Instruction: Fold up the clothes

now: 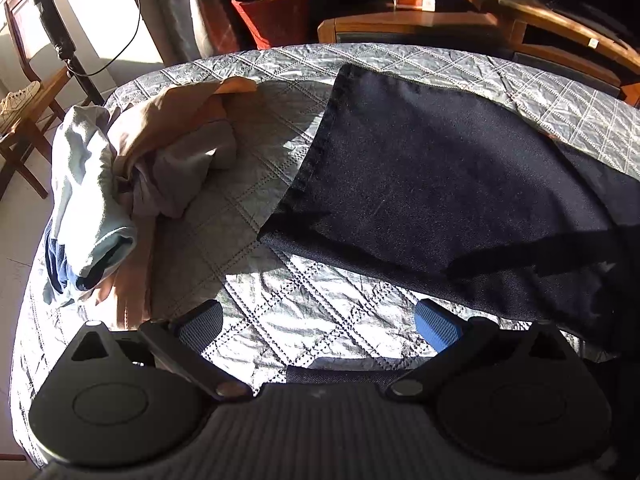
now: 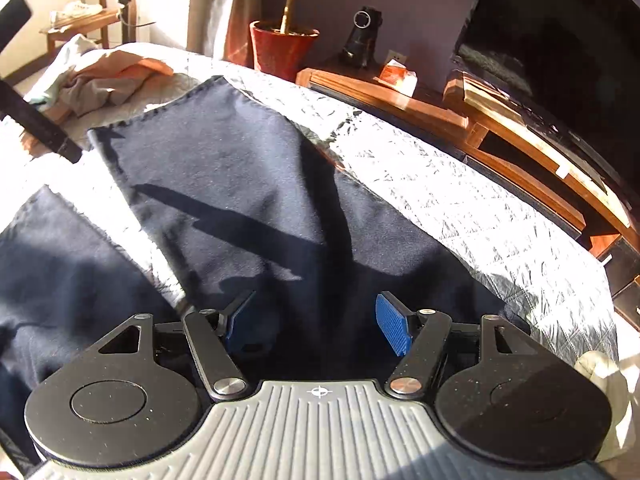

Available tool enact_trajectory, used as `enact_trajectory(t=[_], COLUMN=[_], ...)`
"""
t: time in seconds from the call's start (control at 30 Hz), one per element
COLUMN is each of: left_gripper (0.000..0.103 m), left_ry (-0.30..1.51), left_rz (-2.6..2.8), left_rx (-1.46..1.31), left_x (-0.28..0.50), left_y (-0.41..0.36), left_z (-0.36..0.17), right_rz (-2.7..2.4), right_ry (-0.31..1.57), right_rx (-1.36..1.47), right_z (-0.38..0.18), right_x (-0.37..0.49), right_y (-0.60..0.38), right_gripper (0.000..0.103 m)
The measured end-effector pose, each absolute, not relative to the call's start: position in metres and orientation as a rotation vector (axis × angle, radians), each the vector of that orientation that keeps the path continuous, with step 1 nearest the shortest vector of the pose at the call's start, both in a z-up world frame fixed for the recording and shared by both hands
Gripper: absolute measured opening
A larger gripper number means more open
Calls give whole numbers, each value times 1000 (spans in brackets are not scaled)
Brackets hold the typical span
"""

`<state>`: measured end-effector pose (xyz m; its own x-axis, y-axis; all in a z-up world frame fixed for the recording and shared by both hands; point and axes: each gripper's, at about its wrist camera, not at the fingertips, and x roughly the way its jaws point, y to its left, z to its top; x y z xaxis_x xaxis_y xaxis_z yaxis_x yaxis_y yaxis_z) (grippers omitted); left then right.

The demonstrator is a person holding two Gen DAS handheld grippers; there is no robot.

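Dark navy trousers [image 1: 440, 184] lie spread on the quilted grey bed cover [image 1: 256, 152]. In the right wrist view one leg [image 2: 240, 184] runs away from me and the other leg [image 2: 60, 272] lies at the lower left. My left gripper [image 1: 320, 326] is open over bare quilt just left of the trouser leg, with nothing between its blue pads [image 1: 438, 326]. My right gripper [image 2: 318, 324] hovers open above the trousers near where the legs meet. Its pads [image 2: 394, 330] stand apart and do not press on the cloth.
A crumpled pile of light blue, tan and grey clothes [image 1: 132, 168] sits at the bed's far left, also seen as a pile [image 2: 100, 76]. Beyond the bed stand a red plant pot [image 2: 280, 48], a wooden TV bench [image 2: 500, 128], a fan stand [image 1: 56, 28] and a chair [image 1: 28, 120].
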<state>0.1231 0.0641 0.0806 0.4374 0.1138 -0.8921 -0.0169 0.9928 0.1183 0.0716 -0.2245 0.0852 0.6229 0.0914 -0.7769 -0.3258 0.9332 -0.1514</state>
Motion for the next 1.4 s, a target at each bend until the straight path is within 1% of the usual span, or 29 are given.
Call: enact_trajectory(t=[0.1, 0.17, 0.27, 0.33, 0.43, 0.5, 0.53, 0.57, 0.6, 0.63, 0.7, 0.77, 0.8, 0.83, 0.93, 0.97, 1.0, 1.03, 1.07, 1.1, 1.17, 1.2, 1.23, 1.27, 1.4], left_gripper=[102, 102, 102, 102, 102, 102, 102, 102, 102, 102, 102, 102, 102, 102, 102, 102, 102, 102, 102, 102, 102, 102, 102, 102, 102], left_ry=[1119, 1122, 1127, 1124, 1132, 1134, 1134, 1134, 1136, 1137, 1143, 1149, 1149, 1149, 1150, 1150, 1149, 1147, 1146, 1147, 1146, 1145, 1144, 1143, 1140], left_rz=[84, 91, 95, 94, 98, 94, 90, 86, 82, 79, 79, 81, 82, 83, 88, 90, 92, 94, 96, 98, 100, 102, 102, 101, 74], left_rx=[97, 96, 101, 101, 101, 105, 110, 116, 122, 128, 138, 146, 147, 149, 156, 157, 155, 152, 149, 146, 138, 132, 124, 117, 130], left_x=[123, 124, 124, 126, 127, 127, 127, 126, 126, 125, 126, 127, 127, 127, 127, 127, 127, 127, 128, 128, 129, 129, 129, 129, 126], left_y=[66, 68, 71, 72, 73, 73, 72, 71, 71, 70, 69, 69, 68, 67, 65, 65, 65, 65, 66, 67, 69, 70, 71, 72, 68], left_z=[80, 79, 78, 78, 76, 76, 76, 76, 75, 74, 72, 70, 70, 69, 68, 69, 69, 69, 70, 70, 71, 72, 73, 73, 73], right_rz=[157, 170, 167, 204, 224, 247, 270, 310, 321, 312, 291, 248, 227, 192, 14, -64, -121, -177, -171, -163, 10, 102, 193, 235, 424], right_ry=[863, 910, 961, 1000, 1068, 1067, 1055, 1063, 1054, 1042, 1003, 943, 914, 882, 833, 828, 835, 832, 805, 779, 778, 786, 792, 797, 809], right_rx=[-189, -156, -206, -186, -173, -228, -207, -174, -189, -244, -291, -266, -265, -292, -460, -500, -513, -525, -486, -445, -280, -260, -242, -305, -502], right_z=[79, 69, 50, 38, 16, 9, 10, 13, 16, 20, 25, 33, 35, 36, 28, 25, 23, 24, 32, 39, 55, 59, 63, 61, 54], right_x=[132, 168, 211, 231, 245, 241, 240, 242, 243, 244, 248, 254, 256, 258, 261, 262, 263, 259, 248, 237, 202, 179, 155, 127, 22], right_y=[-260, -274, -285, -289, -286, -274, -274, -275, -272, -266, -261, -261, -260, -258, -250, -250, -252, -256, -259, -263, -264, -256, -247, -236, -207], right_gripper=[71, 79, 79, 79, 79, 78, 70, 48, 31, 5, 5, 4, 4, 6, 6, 12, 23, 46, 50, 48, 51, 53, 58, 64, 66])
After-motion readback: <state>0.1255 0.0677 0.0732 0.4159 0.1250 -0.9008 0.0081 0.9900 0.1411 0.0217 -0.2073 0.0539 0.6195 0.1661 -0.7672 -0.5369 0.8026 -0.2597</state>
